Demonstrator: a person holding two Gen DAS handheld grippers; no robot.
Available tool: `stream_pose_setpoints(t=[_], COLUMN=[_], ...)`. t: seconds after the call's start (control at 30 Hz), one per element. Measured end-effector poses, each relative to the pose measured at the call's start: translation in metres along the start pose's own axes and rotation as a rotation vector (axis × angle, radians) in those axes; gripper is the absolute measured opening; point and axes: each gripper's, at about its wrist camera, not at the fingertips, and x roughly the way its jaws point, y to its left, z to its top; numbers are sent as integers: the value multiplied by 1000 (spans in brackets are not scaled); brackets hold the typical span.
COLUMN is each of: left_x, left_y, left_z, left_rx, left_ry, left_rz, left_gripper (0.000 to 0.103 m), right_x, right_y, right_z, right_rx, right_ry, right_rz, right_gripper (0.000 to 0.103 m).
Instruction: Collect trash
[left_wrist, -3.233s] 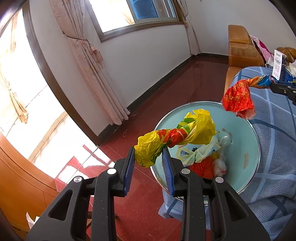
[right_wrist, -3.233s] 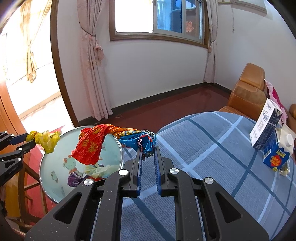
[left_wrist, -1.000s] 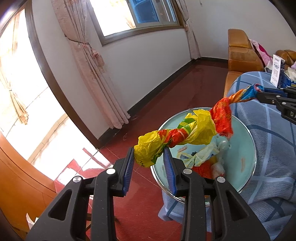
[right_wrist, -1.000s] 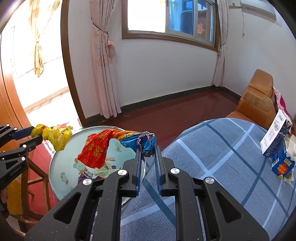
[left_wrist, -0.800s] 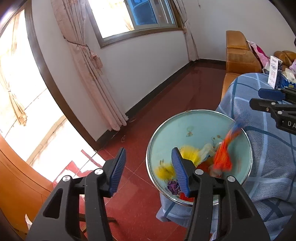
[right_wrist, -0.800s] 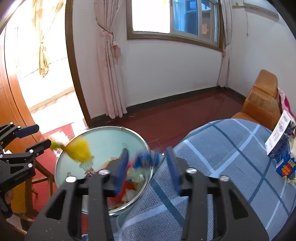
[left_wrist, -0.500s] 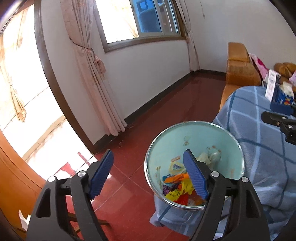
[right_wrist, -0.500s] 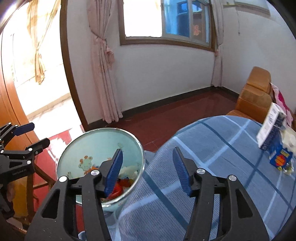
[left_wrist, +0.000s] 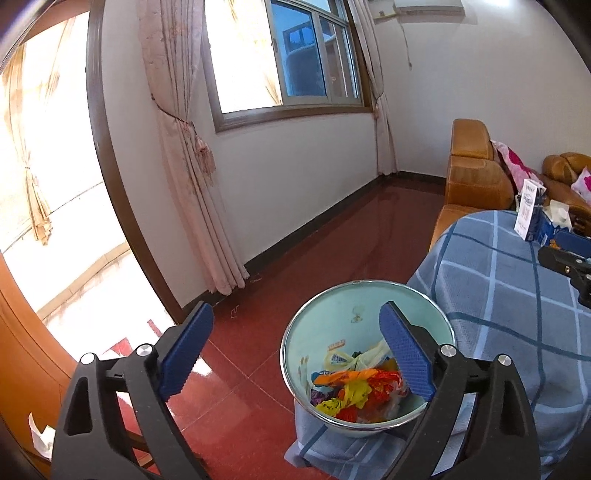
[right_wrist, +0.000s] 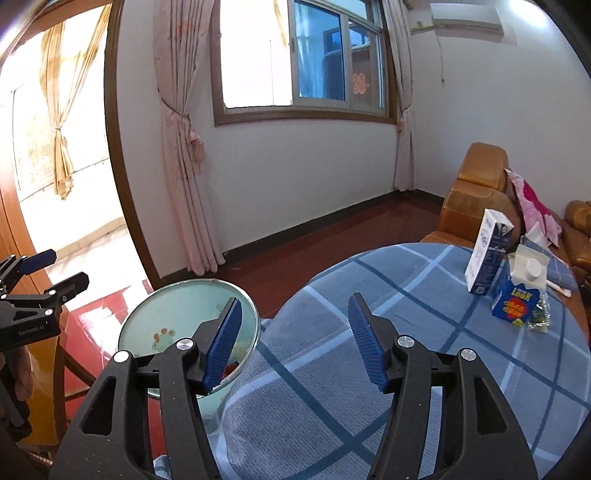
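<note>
The left gripper (left_wrist: 295, 354), at lower centre of its view, stood wide apart and empty. Right of it, the bin (left_wrist: 321, 325) held the wrappers (left_wrist: 354, 391) at its bottom. The right gripper (right_wrist: 295, 339) was likewise spread wide, empty, over the tablecloth (right_wrist: 424, 295). Cartons (right_wrist: 513, 295) stood at right.

The bin (left_wrist: 364, 295) stands on the floor, right beside the table (right_wrist: 424, 350). Wrappers (left_wrist: 356, 391) lie in the bin. Two cartons (right_wrist: 489, 256) stand on the table's far right side, maybe touching. A sofa (right_wrist: 476, 192) sits behind the table.
</note>
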Motion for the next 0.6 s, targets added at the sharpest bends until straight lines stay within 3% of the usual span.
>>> stream_pose_setpoints(t=[0.6], left_x=[-6], left_y=[5], left_z=[2], left_rx=[-16], left_ry=[-17], left_rz=[13], left_gripper=[96], right_x=[-8], right_y=[0], right_z=[-3], right_rx=[3], right_ry=[-15], right_rz=[-6], right_gripper=[62])
